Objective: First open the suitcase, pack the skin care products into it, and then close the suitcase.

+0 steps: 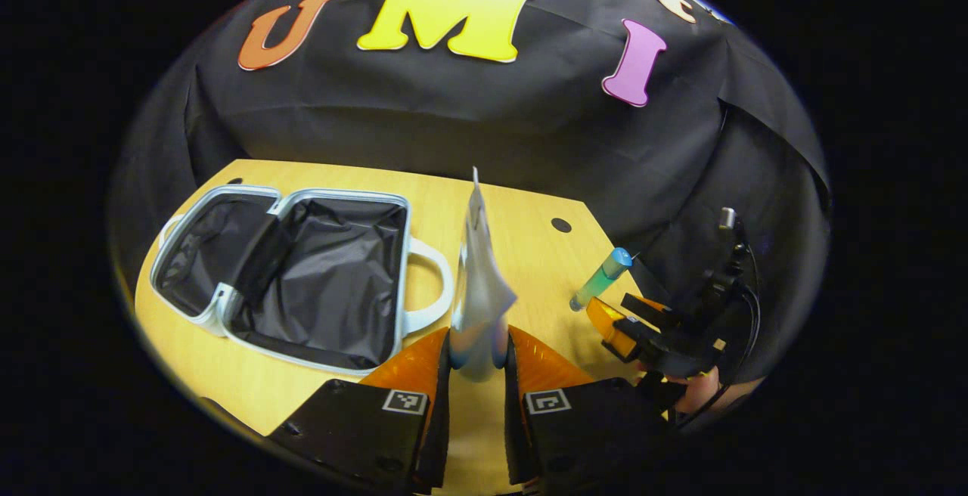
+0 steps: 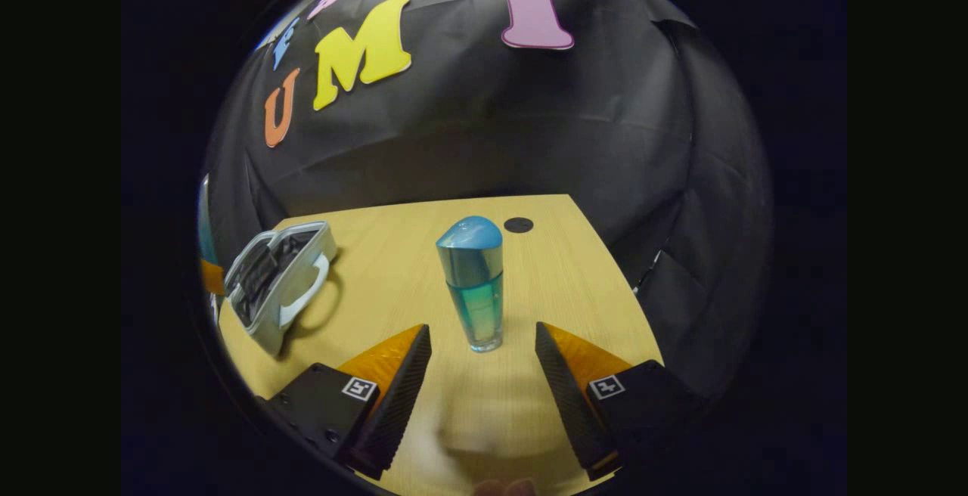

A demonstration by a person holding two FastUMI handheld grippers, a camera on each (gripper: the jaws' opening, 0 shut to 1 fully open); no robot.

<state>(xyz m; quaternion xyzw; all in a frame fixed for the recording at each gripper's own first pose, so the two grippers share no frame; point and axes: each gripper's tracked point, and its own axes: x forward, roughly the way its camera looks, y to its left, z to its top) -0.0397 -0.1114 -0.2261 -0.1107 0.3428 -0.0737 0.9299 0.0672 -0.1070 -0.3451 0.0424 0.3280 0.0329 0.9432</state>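
Already the small pale blue hard-shell suitcase (image 1: 302, 277) lies open on the light wooden table (image 1: 529, 254), both halves lined with crinkled black fabric, its white loop handle turned toward the right. In the left gripper view, the left gripper (image 1: 476, 364) is pinching the bottom edge of a flat silvery foil sachet (image 1: 480, 284), which stands upright between the fingers, thin and glossy, slightly bent at its upper right corner, held just to the right of the suitcase. In the right gripper view, the right gripper (image 2: 482, 348) has its fingers spread wide on either side of a tall clear bottle of blue-green liquid with a rounded blue cap (image 2: 472, 284), standing upright on the table; neither finger touches it yet.

The step in hand looks like packing: the sachet should travel left over the case rim and be lowered flat onto the lining before the pinch is released, since a limp foil pack could catch on the rim. For the bottle, the fingers should probably advance so the pads meet the smooth cylindrical body low down, below the cap, squarely on opposite sides; glossy, narrow and tall, it could tip or slip if nudged off-centre
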